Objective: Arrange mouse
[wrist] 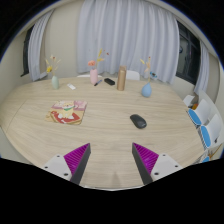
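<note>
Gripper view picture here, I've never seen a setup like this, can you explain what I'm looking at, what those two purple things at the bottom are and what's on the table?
This single picture comes from a wide-angle camera riding on a hand-held gripper, looking forward along its two fingers. No robot arm is involved; a person carries the tool. The two purple shapes are the pads on the fingers' inner faces. The fingers are open and hold nothing.

Ahead lies a round wooden table. A dark computer mouse sits beyond the fingers, apart from them. Farther off lies a flat red and white item. Along the far side stand small items: a pink bottle, a brown cylinder and a light blue egg-shaped object. Curtains hang behind.
</note>
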`<state>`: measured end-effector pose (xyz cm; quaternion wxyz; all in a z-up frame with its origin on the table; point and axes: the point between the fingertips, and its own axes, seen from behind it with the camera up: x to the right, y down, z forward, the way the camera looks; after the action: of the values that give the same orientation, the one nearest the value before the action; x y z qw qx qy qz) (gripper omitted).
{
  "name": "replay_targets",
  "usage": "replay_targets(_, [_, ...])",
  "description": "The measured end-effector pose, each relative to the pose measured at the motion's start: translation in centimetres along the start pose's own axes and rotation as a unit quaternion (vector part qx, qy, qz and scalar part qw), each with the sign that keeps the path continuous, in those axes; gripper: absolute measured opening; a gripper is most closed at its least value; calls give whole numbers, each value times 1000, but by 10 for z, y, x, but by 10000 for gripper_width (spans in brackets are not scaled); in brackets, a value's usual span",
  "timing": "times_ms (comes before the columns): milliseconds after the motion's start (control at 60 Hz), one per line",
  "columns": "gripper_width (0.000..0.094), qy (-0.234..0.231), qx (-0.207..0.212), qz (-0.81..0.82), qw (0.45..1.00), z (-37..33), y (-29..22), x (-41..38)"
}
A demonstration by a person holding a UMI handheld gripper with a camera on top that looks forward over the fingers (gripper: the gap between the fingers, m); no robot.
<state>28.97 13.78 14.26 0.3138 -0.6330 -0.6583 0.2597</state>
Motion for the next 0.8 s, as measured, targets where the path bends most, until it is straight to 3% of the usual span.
replay_targets(550, [855, 28, 7, 2, 1000, 33, 42, 122])
replay_targets(800, [857, 32, 23, 8, 999, 76, 35, 159])
